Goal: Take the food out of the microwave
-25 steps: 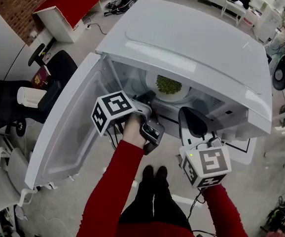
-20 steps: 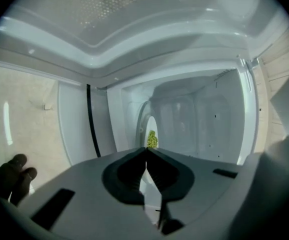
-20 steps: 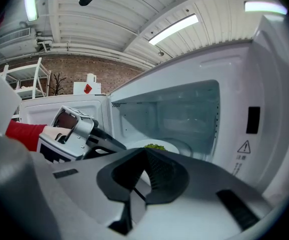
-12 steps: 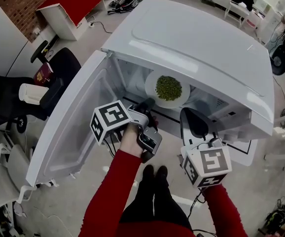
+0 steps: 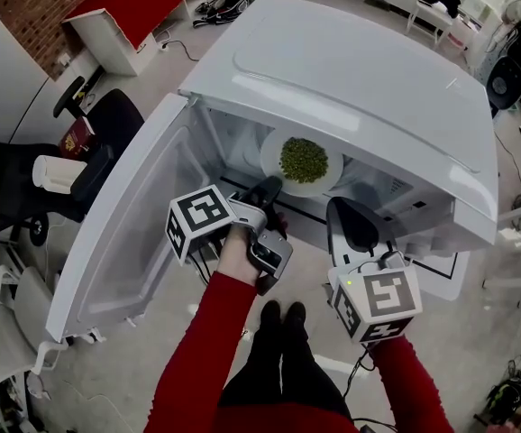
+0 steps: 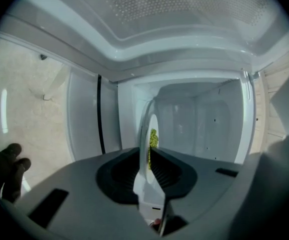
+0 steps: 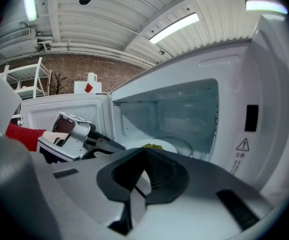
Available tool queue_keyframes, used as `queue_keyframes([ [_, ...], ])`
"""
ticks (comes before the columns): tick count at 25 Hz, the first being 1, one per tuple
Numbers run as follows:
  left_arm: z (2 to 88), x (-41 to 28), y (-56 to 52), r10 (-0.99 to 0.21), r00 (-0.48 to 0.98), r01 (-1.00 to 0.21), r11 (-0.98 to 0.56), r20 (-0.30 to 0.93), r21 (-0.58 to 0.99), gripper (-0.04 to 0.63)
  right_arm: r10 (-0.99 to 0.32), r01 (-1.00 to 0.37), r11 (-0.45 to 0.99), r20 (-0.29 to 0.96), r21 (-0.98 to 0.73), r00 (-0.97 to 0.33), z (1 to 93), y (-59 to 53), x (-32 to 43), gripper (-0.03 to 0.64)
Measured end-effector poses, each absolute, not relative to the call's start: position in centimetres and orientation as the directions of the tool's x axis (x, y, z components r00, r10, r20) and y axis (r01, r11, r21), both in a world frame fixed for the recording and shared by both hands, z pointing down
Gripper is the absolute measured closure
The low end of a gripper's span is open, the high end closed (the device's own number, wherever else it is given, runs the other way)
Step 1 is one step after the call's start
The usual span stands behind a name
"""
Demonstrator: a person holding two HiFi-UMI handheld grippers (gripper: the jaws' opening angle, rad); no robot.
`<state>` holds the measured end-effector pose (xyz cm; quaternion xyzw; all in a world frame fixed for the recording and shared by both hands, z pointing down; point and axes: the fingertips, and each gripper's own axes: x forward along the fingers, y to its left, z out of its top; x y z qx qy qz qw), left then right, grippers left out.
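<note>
- The food, a small heap of green peas (image 5: 304,159), sits in the middle of a white plate (image 5: 321,182), and the plate lies inside the microwave (image 5: 360,70), near the front of the cavity.
- In the left gripper view the plate (image 6: 146,129) shows edge-on and the peas (image 6: 153,139) are a green patch just behind the rim.
- The left claw (image 5: 266,191) reaches into the opening at the plate's near-left edge. Its jaws are opening, with the plate's rim between them.
- The right claw (image 5: 351,221) is just outside the cavity, to the right of the plate and apart from it. Its jaws are pressed together with nothing between them.
- The right gripper view looks into the cavity past its own claw (image 7: 144,155). There the plate (image 7: 170,147) lies flat with the peas (image 7: 153,146) on it, and the left claw (image 7: 115,147) comes in from the left.
- The microwave door (image 5: 130,233) stands swung wide to the left.
- Red sleeves (image 5: 208,341) cover both arms, and fingers (image 6: 9,166) show at the lower left of the left gripper view.
- Further off on the left are a black office chair (image 5: 107,120) and a red-topped surface (image 5: 139,3).
</note>
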<state>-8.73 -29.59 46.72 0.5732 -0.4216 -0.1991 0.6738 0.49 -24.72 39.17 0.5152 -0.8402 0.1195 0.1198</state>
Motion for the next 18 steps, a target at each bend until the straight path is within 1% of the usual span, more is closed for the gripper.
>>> queue_keyframes([
  [6, 47.0, -8.4, -30.1, -0.746, 0.57, -0.224, 0.263, 0.345, 0.938, 0.536, -0.834, -0.894, 0.44, 0.334, -0.078, -0.44, 39.6, -24.7, 0.6, 0.603],
  [9, 46.8, -8.3, -30.4, -0.752, 0.567, -0.231, 0.245, 0.335, 0.942, 0.572, -0.833, -0.895, 0.438, 0.337, -0.079, -0.438, 39.7, -24.7, 0.8, 0.603],
  [18, 45.5, -9.0, -29.7, -0.789, 0.559, -0.22, 0.154, 0.254, 0.963, 0.578, -0.835, -0.898, 0.433, 0.34, -0.077, -0.432, 39.7, -24.3, 0.9, 0.603],
])
